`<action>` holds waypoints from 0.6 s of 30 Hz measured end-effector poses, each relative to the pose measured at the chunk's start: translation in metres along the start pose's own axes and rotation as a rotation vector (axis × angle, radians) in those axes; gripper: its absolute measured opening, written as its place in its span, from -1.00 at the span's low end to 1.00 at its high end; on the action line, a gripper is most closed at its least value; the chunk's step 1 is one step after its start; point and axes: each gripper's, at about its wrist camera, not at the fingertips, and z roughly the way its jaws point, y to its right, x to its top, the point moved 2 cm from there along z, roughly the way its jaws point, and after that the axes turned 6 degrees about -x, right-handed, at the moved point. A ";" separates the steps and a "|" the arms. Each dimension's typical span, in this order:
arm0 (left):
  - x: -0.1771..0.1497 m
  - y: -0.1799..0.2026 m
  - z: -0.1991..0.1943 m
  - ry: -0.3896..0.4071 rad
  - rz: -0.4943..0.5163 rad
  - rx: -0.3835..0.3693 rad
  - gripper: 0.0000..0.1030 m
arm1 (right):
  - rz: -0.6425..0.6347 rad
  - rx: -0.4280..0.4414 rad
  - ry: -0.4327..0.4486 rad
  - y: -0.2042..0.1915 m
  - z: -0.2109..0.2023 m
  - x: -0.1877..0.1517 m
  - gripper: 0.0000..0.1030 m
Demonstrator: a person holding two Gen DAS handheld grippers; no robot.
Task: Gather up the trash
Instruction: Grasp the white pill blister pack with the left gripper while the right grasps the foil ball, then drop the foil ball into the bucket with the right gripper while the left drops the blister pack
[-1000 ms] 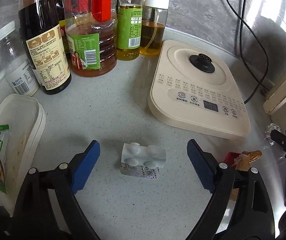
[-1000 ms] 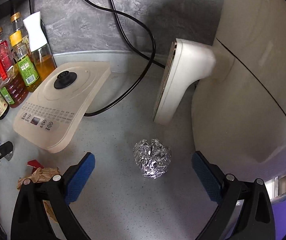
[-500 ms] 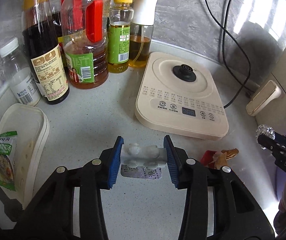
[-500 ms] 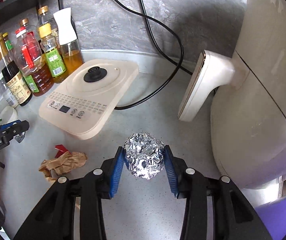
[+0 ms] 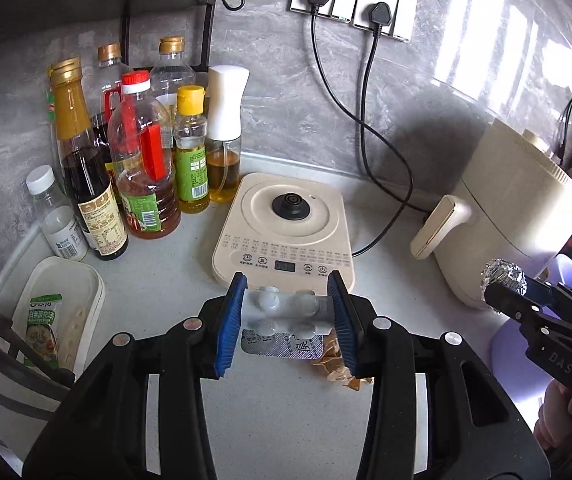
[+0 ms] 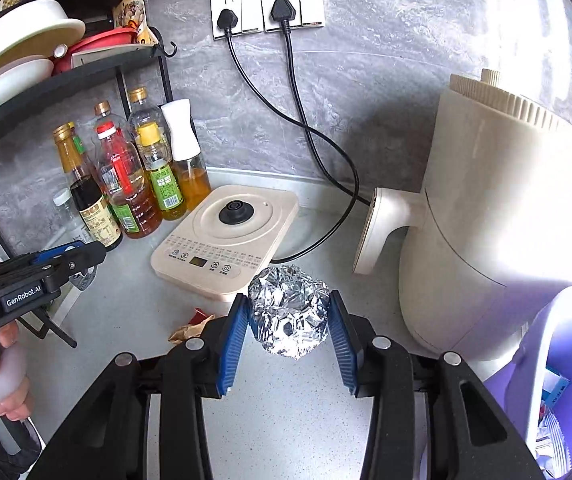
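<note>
Grippers clamp trash: L (image 5: 286, 318) blister pack (image 5: 286, 312), R (image 6: 289, 318) foil ball (image 6: 289, 310) (both aloft).

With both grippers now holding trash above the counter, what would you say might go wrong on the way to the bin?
1. The left gripper pinches the blister pack only by its short ends; the thin, bent pack might buckle and slip out.
2. The foil ball in the right gripper bulges beyond the pads and might squirm loose.
3. The purple bin stands right beside the air fryer, so a swing could knock it.

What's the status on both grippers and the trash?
Left gripper shut on blister pack. Right gripper shut on foil ball. Both clear of counter. Brown wrapper not yet collected; path unobstructed.
</note>
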 end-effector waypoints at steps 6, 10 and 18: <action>0.003 0.038 -0.017 0.028 0.015 -0.045 -0.19 | -0.007 0.007 0.075 0.017 -0.048 0.004 -0.20; 0.004 0.075 -0.017 0.027 0.043 -0.087 -0.19 | 0.011 -0.021 0.119 0.044 -0.080 0.002 -0.20; 0.002 0.166 -0.021 0.030 0.106 -0.206 -0.19 | 0.086 -0.133 0.157 0.129 -0.134 -0.016 -0.20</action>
